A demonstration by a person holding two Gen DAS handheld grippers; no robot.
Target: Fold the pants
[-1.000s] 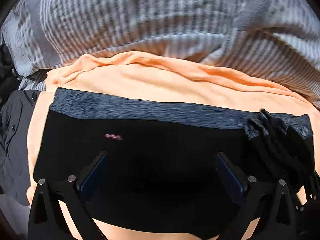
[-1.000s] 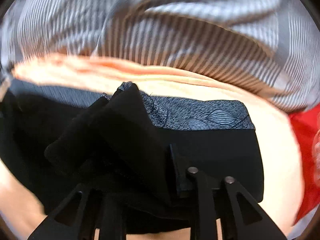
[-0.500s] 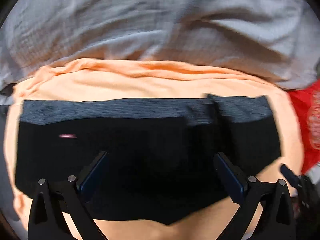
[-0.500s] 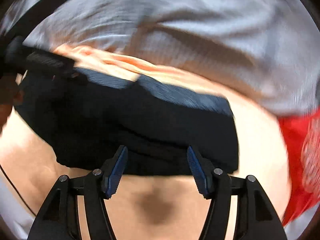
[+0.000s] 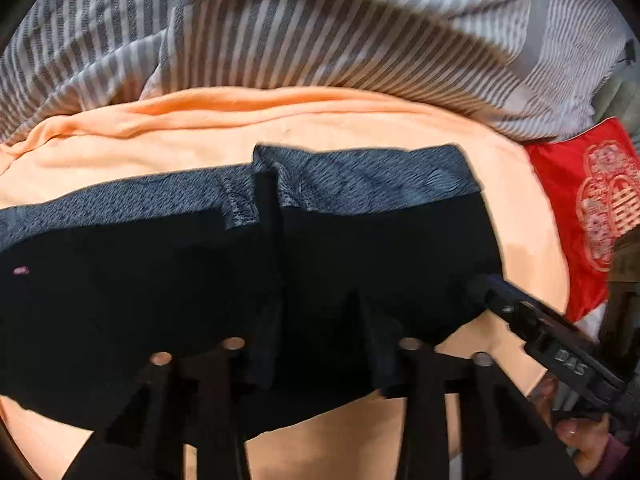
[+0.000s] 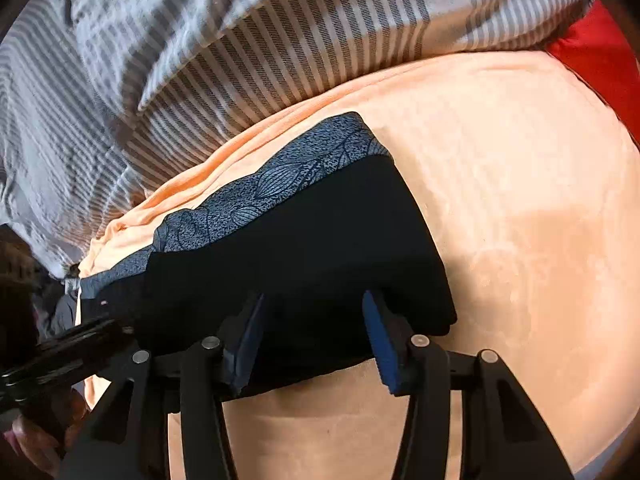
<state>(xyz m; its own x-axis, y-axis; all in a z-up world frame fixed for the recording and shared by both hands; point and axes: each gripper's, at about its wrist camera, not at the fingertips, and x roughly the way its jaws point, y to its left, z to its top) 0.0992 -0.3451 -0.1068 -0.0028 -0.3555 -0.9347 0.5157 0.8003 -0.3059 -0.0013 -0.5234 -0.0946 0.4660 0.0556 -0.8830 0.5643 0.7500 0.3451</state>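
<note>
Black pants (image 5: 168, 300) with a patterned grey-blue waistband (image 5: 360, 178) lie across an orange blanket (image 5: 360, 128) spread on a bed, the waistband along the far edge and the dark cloth running toward the cameras. In the left wrist view one end appears already laid over the rest, its edge running down the middle of the garment, so the fold seems partly made and the work looks to be at the stage of taking hold for another fold. The left hand-held gripper (image 5: 320, 364) sits low over the near edge of the pants; its fingers merge with the black cloth, and it is not possible to tell how wide it stands or whether it has cloth between them. The right hand-held gripper (image 6: 314, 344) has its blue-padded fingers (image 6: 380, 344) spread wide on either side of the near right part of the pants, with nothing pinched. The next move would likely call for closing on the near edge and carrying it over toward the waistband, keeping the layers square. A rumpled grey striped duvet (image 5: 320, 32) is heaped just beyond the blanket, near the waistband, and could crowd a fold carried that way. A red cloth with a pale printed design (image 5: 588, 208) lies off to the right, clear of the pants.
</note>
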